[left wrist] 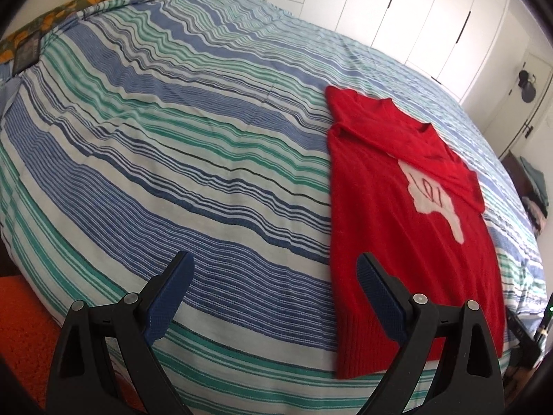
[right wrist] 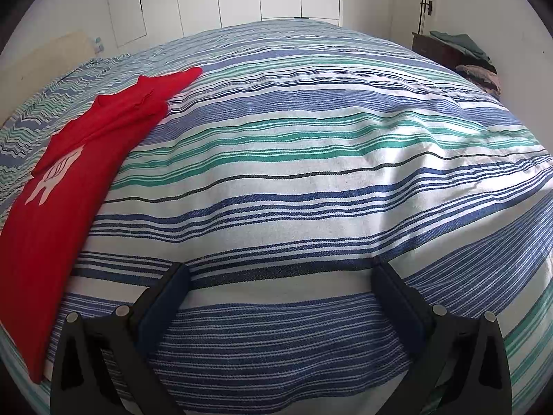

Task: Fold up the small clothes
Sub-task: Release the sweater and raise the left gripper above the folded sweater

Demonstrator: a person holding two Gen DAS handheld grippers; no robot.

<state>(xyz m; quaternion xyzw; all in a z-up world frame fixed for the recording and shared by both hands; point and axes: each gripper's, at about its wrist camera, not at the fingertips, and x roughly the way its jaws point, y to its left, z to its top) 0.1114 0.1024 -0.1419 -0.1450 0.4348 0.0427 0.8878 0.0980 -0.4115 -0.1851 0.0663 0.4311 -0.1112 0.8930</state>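
Red knit sweater point(left wrist: 408, 235) lies flat on striped bedspread point(left wrist: 172, 138), sleeves already folded across chest, hem toward near edge. Left gripper point(left wrist: 273, 297) hovers w/ jaws wide apart, empty; right gripper point(right wrist: 280, 297) likewise, off to sweater's right. Risk: loose knit slips or pinch catches bedspread too, dragging the fold crooked.

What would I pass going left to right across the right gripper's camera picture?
Red knitted sweater with a white motif → bare blue, green and white striped bedspread → dark wooden side table with piled clothes.
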